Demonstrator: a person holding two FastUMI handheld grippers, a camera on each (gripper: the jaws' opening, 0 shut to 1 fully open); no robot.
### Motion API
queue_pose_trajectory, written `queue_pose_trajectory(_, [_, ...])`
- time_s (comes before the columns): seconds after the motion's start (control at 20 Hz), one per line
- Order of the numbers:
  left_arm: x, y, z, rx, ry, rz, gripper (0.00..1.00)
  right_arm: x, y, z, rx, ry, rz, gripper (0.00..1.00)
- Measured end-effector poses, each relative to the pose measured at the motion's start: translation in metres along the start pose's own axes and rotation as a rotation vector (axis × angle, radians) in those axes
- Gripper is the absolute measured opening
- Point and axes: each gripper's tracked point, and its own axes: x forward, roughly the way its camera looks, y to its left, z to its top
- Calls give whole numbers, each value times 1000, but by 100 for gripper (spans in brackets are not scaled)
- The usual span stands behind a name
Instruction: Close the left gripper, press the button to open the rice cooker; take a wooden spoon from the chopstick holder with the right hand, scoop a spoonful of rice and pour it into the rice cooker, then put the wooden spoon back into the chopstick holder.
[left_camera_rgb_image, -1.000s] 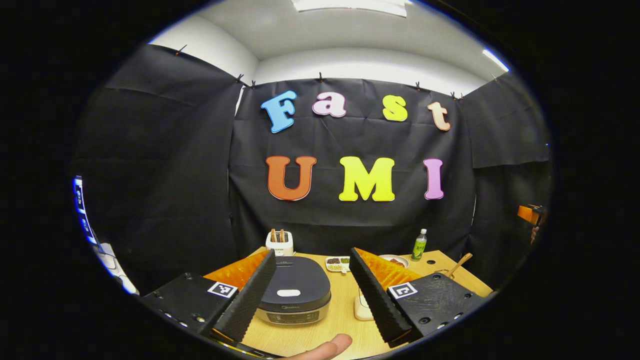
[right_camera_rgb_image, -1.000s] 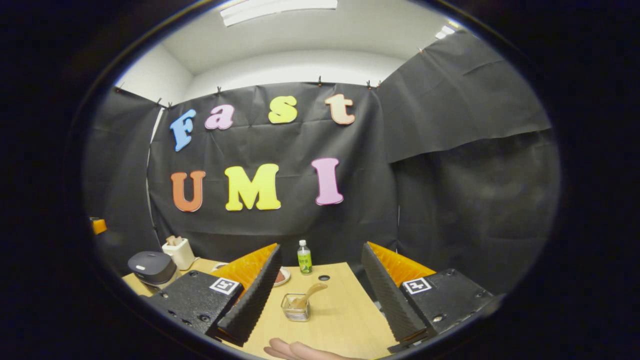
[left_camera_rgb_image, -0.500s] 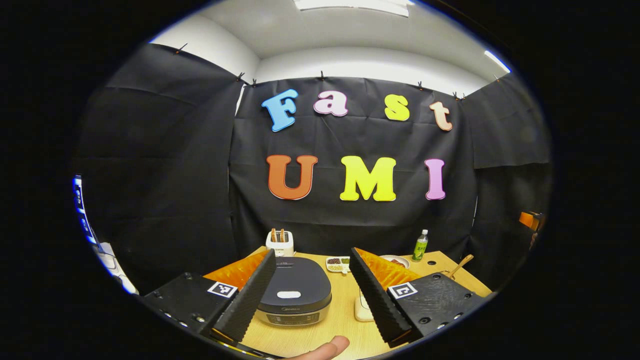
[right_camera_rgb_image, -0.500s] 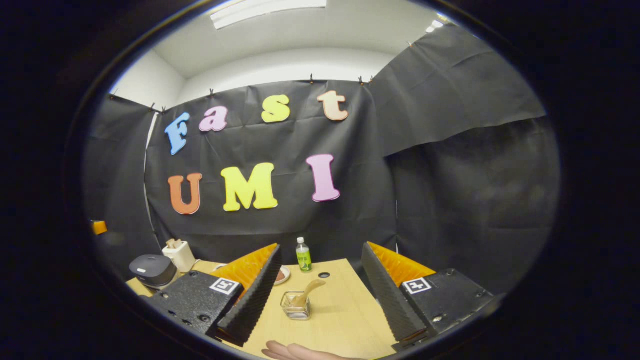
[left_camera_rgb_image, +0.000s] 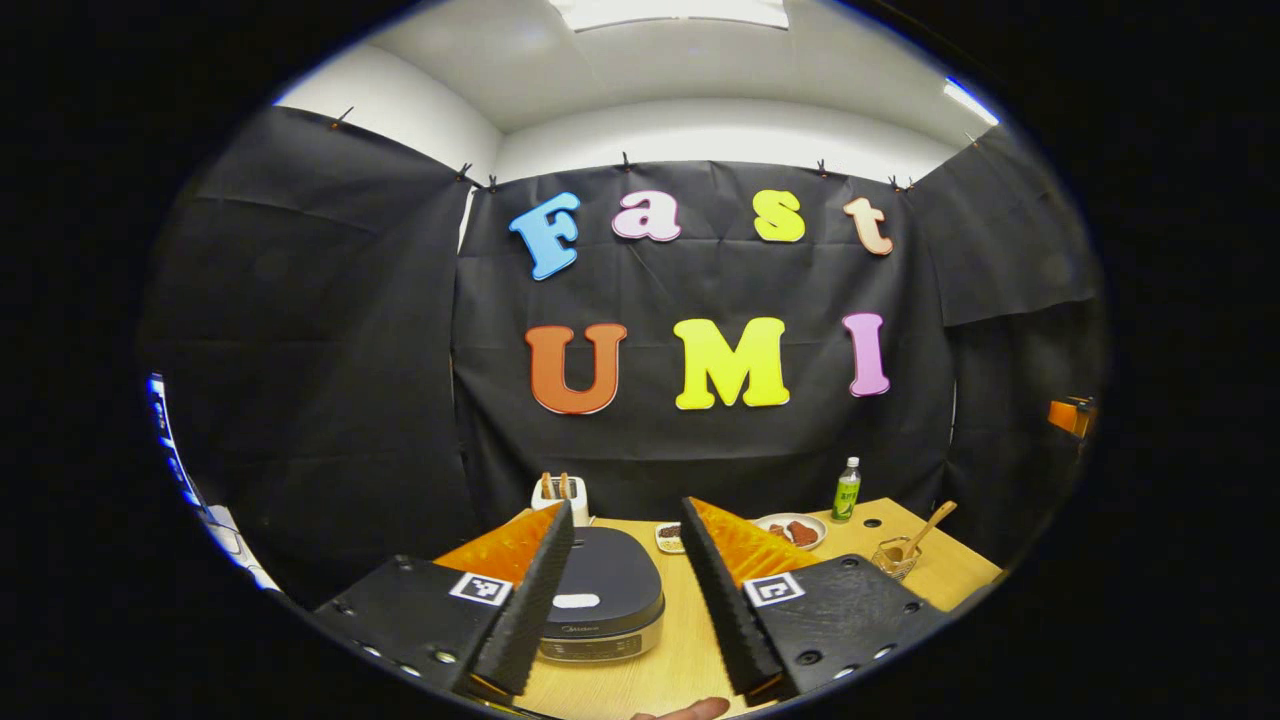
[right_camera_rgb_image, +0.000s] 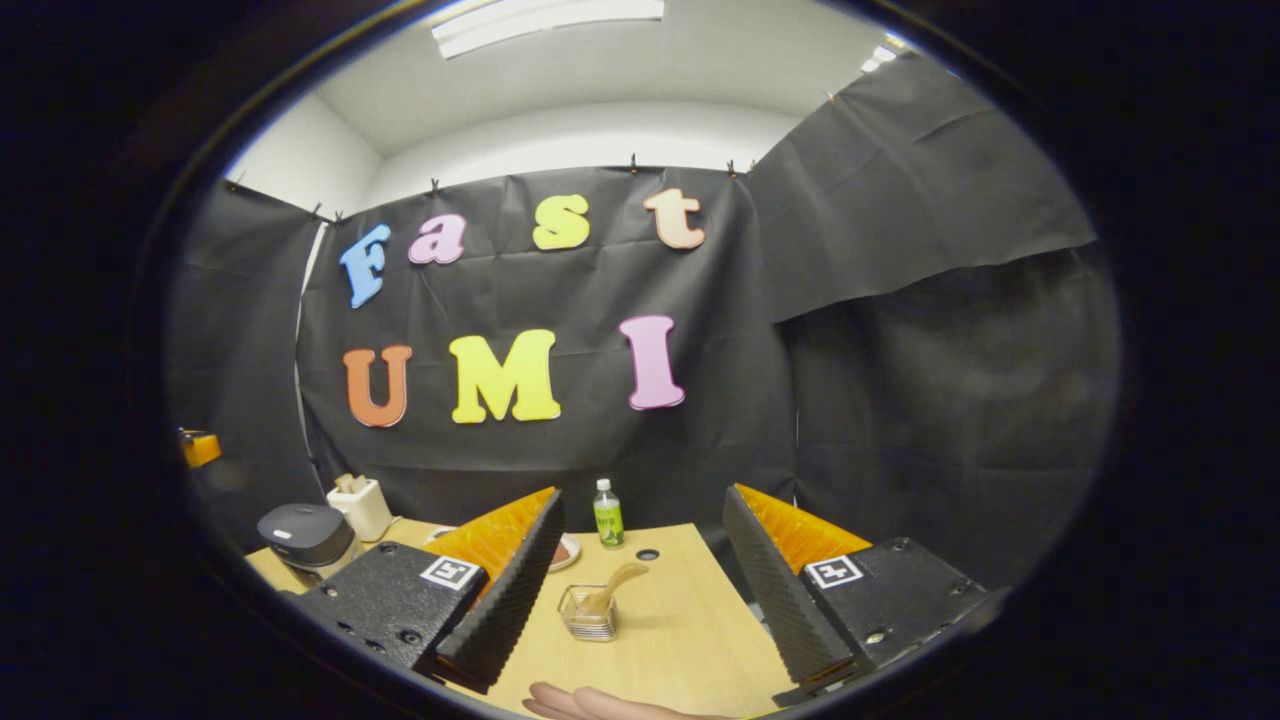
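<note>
The left gripper (left_camera_rgb_image: 617, 640) is being held with its two fingers spread apart, and nothing is being pinched. One rice cooker (left_camera_rgb_image: 605, 596) is being seen between those fingers, with its lid down, near the left edge of the tabletop (left_camera_rgb_image: 690, 640). One white button (left_camera_rgb_image: 576, 601) is being shown on the lid. One white holder (left_camera_rgb_image: 560, 494) with two brown sticks is being kept at the back left corner.

The right gripper (right_camera_rgb_image: 640, 640) is also being held spread wide, with nothing between its two fingers. One wooden spoon (right_camera_rgb_image: 612, 587) is being kept in one wire chopstick holder (right_camera_rgb_image: 588, 625) near the middle of the tabletop, between the fingers but well apart from them. One green bottle (right_camera_rgb_image: 606, 515) is being kept at the back edge. One plate (left_camera_rgb_image: 792, 528) and one small tray (left_camera_rgb_image: 668, 536) are being seen beside the cooker.
</note>
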Motion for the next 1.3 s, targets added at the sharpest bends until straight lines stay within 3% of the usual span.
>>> queue_pose_trajectory(0.1, [3,-2,-9,-24,34,-10,51,3,4,5,-8,-6,3,100])
queue_pose_trajectory(0.15, [5,-3,-14,-29,55,-13,55,2,7,6,-8,-14,12,100])
queue_pose_trajectory(0.2, [5,0,-20,-25,74,-4,40,1,11,10,-3,-27,25,100])
queue_pose_trajectory(0.35, [21,-1,-34,8,119,-9,39,4,15,12,3,-56,41,100])
queue_pose_trajectory(0.45, [8,7,-45,5,157,-4,6,4,16,10,-2,-57,43,100])
queue_pose_trajectory(0.5, [18,10,-51,3,166,0,4,6,16,13,-7,-64,41,100])
queue_pose_trajectory(0.7, [34,24,-95,-64,320,33,0,4,27,5,-43,-41,76,100])
queue_pose_trajectory(0.75, [40,30,-108,-67,373,49,9,4,30,6,-42,-41,88,100])
queue_pose_trajectory(0.8, [47,34,-123,-76,422,58,0,3,33,7,-39,-45,101,100])
queue_pose_trajectory(0.85, [51,40,-133,-89,466,80,0,3,36,4,-39,-42,110,100])
queue_pose_trajectory(1.0, [62,31,-137,-180,470,17,0,2,43,-8,-47,-19,149,100])
queue_pose_trajectory(1.3, [80,51,-176,-86,567,89,0,5,39,-13,-58,-40,150,100])
